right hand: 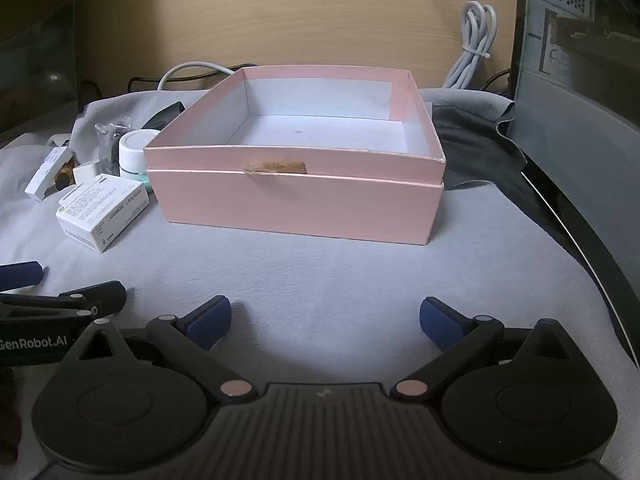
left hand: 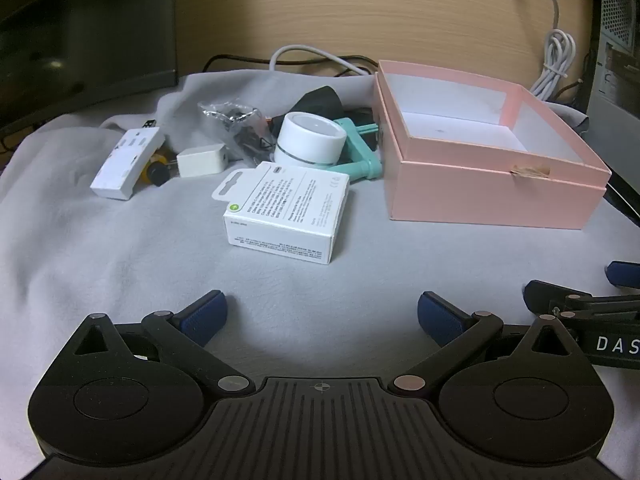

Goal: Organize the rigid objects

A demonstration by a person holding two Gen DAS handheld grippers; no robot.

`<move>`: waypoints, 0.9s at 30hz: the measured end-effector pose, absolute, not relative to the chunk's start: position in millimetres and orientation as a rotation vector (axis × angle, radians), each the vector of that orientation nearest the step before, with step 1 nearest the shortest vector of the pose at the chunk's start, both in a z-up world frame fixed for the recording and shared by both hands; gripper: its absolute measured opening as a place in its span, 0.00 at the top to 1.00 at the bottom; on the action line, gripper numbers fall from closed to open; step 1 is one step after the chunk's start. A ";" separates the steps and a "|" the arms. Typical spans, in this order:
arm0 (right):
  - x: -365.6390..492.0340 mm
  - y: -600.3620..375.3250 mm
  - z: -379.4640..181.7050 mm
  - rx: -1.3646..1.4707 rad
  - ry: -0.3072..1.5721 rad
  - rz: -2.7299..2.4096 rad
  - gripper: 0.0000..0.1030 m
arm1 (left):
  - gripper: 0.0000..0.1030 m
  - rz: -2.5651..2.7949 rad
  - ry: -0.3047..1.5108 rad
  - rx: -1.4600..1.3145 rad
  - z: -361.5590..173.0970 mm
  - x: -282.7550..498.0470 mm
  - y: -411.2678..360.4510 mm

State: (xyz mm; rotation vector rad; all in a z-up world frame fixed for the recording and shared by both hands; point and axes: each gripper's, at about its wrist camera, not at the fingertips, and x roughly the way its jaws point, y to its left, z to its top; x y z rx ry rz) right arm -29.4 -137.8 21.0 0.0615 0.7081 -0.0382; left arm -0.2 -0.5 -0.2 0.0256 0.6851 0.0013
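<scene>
Left wrist view: the left gripper [left hand: 322,316] has its jaws spread wide with nothing between them, its blue pads [left hand: 206,316] hanging over bare grey cloth [left hand: 120,248]. A broad stretch of open cloth lies ahead of the jaws. Beyond that gap, straight ahead, a white printed carton [left hand: 286,210] lies flat. Behind it stands a white round jar [left hand: 310,140], touching a teal plastic tool [left hand: 360,152]. Ahead and to the left lie a small white charger [left hand: 202,160], a clear bag of dark parts [left hand: 236,124], and a long white box [left hand: 128,162] resting partly on a yellow and black object [left hand: 156,170]. Ahead and to the right sits an open pink box [left hand: 488,188], empty inside, its near edge torn. The right gripper's fingers [left hand: 560,300] enter at the far right edge, close beside the left gripper.

Right wrist view: the right gripper [right hand: 325,320] is likewise released wide, grasping nothing, over bare cloth. The pink box [right hand: 296,208] sits straight ahead with free cloth between it and the jaws. To its left the carton [right hand: 102,208] and jar [right hand: 136,152] crowd close. To the right, a dark cloth [right hand: 472,148] and a dark curved edge [right hand: 580,248] bound the open space. A bundled white cable [right hand: 474,52] hangs behind, against a wooden panel [right hand: 280,12].
</scene>
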 end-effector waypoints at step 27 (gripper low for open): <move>-29.4 -137.8 20.6 0.062 0.708 -0.038 0.02 | 0.00 -0.002 0.687 0.013 0.0 -0.1 -0.1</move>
